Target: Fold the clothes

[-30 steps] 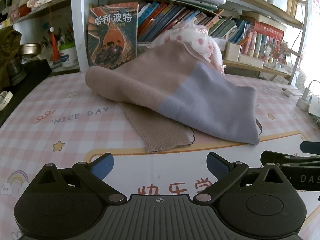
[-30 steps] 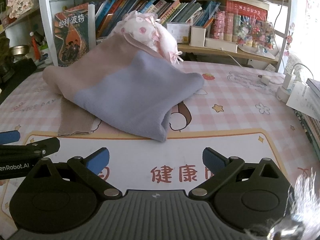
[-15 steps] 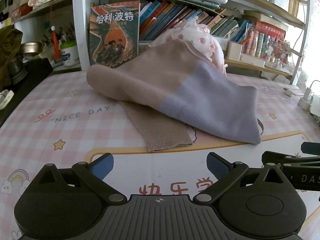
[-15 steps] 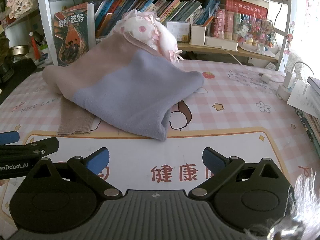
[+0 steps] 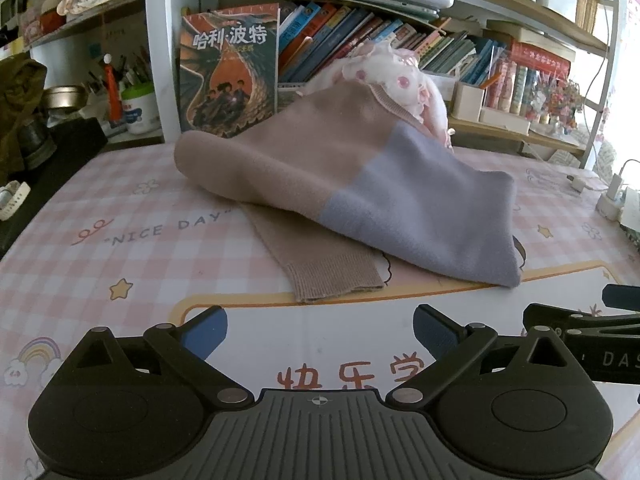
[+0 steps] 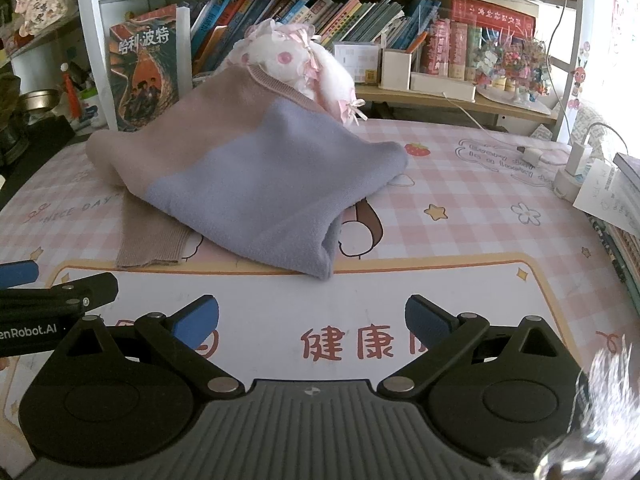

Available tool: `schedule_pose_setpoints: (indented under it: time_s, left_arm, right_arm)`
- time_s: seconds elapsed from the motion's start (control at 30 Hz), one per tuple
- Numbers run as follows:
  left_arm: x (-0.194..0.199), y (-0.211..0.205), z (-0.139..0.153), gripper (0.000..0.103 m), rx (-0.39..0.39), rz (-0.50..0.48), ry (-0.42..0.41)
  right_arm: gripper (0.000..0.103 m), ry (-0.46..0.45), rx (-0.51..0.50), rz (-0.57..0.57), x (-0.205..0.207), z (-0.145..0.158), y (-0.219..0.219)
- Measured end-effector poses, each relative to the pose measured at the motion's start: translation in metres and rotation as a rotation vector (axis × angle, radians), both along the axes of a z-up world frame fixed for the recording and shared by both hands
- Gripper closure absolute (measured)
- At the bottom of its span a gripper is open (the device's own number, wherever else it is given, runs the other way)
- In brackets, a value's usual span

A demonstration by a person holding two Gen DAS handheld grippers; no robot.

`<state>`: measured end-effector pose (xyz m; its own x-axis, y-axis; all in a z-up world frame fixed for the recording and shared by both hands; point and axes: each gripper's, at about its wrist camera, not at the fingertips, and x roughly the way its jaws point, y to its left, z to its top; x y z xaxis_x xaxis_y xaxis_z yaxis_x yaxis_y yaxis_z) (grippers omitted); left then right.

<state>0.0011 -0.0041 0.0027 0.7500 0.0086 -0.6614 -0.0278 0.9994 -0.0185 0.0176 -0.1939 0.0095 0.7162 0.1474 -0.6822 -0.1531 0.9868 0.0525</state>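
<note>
A beige and lavender sweater (image 5: 344, 184) lies bunched on the pink checked table mat (image 5: 120, 248), with one ribbed beige sleeve (image 5: 320, 264) sticking out toward me. It leans up against a white and pink plush toy (image 5: 396, 76). The sweater also shows in the right wrist view (image 6: 248, 176). My left gripper (image 5: 320, 328) is open and empty, a short way in front of the sleeve cuff. My right gripper (image 6: 312, 316) is open and empty, just in front of the lavender hem. Each gripper's side shows at the edge of the other's view.
A bookshelf (image 5: 360, 40) with a standing book (image 5: 228, 68) runs along the back. A charger and cable (image 6: 568, 164) and papers (image 6: 608, 196) lie at the right edge. Dark items and a pen cup (image 5: 136, 104) stand at the left.
Both grippers have drawn slightly nearer to the sweater. Their jaws stay open and the sweater has not moved.
</note>
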Motion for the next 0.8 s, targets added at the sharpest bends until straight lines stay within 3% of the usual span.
schedule_pose_setpoints:
  time_s: [0.8]
  left_arm:
    - [-0.0023,-0.0017,0.0025,0.002,0.014,0.027,0.005]
  right_arm:
    - [0.002,0.007,0.010,0.017,0.0008,0.0004,-0.0025]
